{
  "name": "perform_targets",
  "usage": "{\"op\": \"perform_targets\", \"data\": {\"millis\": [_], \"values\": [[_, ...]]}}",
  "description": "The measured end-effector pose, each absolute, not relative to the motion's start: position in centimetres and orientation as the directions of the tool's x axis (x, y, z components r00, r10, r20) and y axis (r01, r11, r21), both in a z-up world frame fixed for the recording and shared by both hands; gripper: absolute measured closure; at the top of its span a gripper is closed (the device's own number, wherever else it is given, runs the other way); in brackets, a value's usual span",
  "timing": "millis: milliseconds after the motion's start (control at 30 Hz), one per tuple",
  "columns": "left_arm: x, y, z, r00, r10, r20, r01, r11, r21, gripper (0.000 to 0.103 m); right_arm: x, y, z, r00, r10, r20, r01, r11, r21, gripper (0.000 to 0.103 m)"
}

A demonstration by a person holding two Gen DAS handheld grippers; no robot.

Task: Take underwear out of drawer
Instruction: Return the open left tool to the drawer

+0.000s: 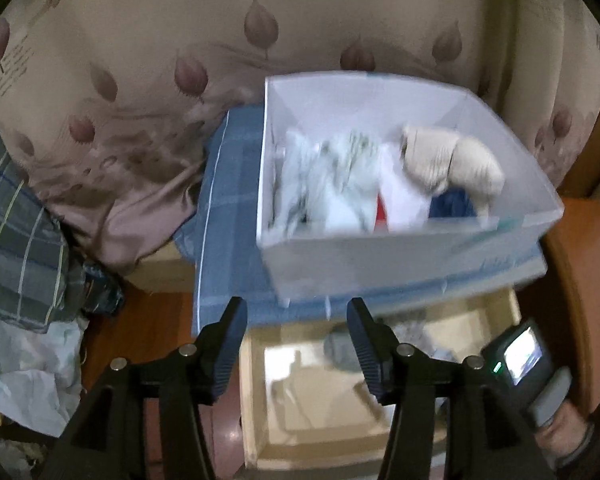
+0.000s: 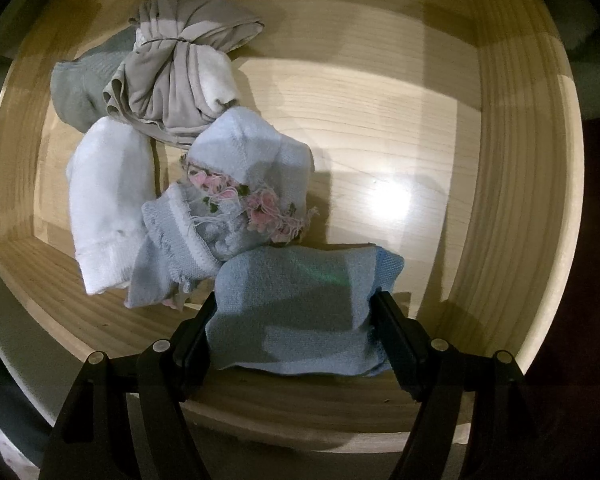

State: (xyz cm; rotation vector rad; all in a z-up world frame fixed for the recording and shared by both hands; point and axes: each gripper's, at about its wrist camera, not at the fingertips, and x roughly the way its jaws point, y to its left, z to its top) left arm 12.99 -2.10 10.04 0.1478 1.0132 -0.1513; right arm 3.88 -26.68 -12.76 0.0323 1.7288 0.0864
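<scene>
In the right wrist view my right gripper (image 2: 294,306) is inside the pale wooden drawer (image 2: 512,168), its jaws on both sides of a folded light blue garment (image 2: 300,300) and pressing its edges. Beyond it lie a blue bundle with pink flower trim (image 2: 252,184), a white roll (image 2: 108,200), a beige knotted piece (image 2: 180,80) and a grey piece (image 2: 76,88). In the left wrist view my left gripper (image 1: 298,312) is open and empty, above the open drawer (image 1: 320,400). The right gripper's body (image 1: 528,364) shows at lower right.
A translucent plastic box (image 1: 380,248) holding folded clothes sits on a blue checked cloth (image 1: 228,200) on the bed, just beyond the drawer. A floral quilt (image 1: 140,80) fills the background. Striped bedding (image 1: 16,240) lies left. A wooden cabinet top (image 1: 572,280) is at right.
</scene>
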Motion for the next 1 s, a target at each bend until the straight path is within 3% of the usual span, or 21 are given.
{"op": "perform_targets", "data": {"millis": [467, 1000], "values": [[8.9, -2.6, -2.1, 0.302, -0.041, -0.952, 0.140, 0.990, 0.002, 0.050, 4.0, -25.9, -13.1, -0.176, 0.043, -0.983, -0.044, 0.998, 0.052, 0.031], [7.1, 0.8, -2.9, 0.340, -0.062, -0.938, 0.045, 0.998, -0.050, 0.050, 4.5, -26.2, -13.7, -0.182, 0.035, -0.983, -0.044, 0.998, 0.044, 0.029]]}}
